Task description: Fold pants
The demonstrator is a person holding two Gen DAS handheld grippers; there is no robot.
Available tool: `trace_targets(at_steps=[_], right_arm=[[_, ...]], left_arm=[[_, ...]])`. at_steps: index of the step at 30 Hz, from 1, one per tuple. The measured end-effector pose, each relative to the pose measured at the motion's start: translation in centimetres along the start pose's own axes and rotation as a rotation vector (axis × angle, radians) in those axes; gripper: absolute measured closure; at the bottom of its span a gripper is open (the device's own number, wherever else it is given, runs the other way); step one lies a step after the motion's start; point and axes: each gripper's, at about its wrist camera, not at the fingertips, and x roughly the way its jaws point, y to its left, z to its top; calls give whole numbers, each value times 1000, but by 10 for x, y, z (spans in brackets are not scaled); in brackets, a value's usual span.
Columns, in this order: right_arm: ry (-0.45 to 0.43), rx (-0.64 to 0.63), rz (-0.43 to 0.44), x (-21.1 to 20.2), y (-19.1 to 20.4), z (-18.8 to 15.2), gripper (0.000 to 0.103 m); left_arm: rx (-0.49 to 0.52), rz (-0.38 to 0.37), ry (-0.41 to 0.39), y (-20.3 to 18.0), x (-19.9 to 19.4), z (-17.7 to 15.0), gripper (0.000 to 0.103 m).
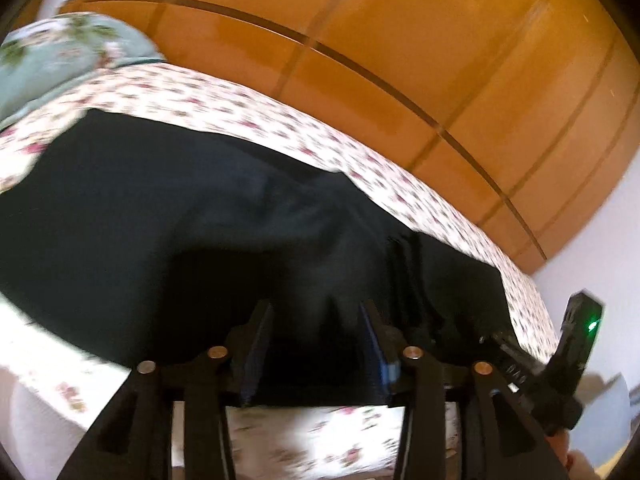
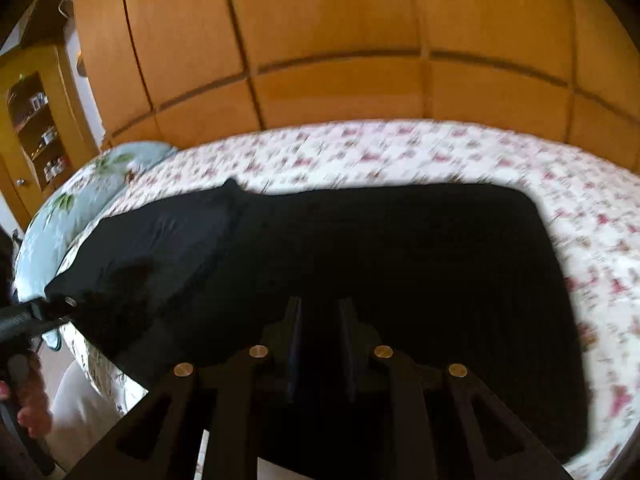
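Black pants lie spread flat across a floral bedspread. My left gripper hovers over their near edge, its fingers well apart with only dark cloth seen beyond the gap. In the right wrist view the pants form a wide dark rectangle with a narrower part running off to the left. My right gripper is low over their near side, fingers a narrow gap apart and open; the dark cloth makes it hard to see whether any fabric sits between them. The other gripper's body shows at the right edge.
A wooden wardrobe stands behind the bed. A pale blue floral pillow lies at the left end. Open shelves are at far left. A hand holds the left tool. The bed's near edge is just below my fingers.
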Motion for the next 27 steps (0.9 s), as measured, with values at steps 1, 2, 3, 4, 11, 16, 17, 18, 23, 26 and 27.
trace_targets(at_steps=[1,2,3,4,11,16,17,18,23,26,27], right_arm=[[-12,-12,-9,0,2,-2,82],[-17,-26,-14,1,4,-3,81],[-16,-44,-18,1,4,-4,81],[-15,-51,-17,1,5,-4,81],[-14,-29,-1,1,2,-4,81],[-16,-27,-7,3,5,-4,81],[-16,-27,-7,2,5,-4,81],[-16,-27,-7,2,5,-4,81],[-17,-26,-9,2,5,-4,81],[-19,-29,-13,2,6,-5,81],[-20,-30,-15,2,6,-5,81]], left_arm=[[-15,15,-18,8,-8,-1,55],[-34,36,-40,19,-17,-2,55],[-56,60,-63,30,-27,-3,55],[-72,74,-78,34,-32,-5,55],[-333,144,-234,107,-84,-24,41],[-488,98,-227,138,-70,-18,40],[-501,85,-227,144,-69,-16,40],[-507,75,-229,147,-67,-14,40],[-533,31,-258,160,-55,-2,42],[-580,42,-266,173,-52,4,68],[-588,56,-252,177,-50,7,80]])
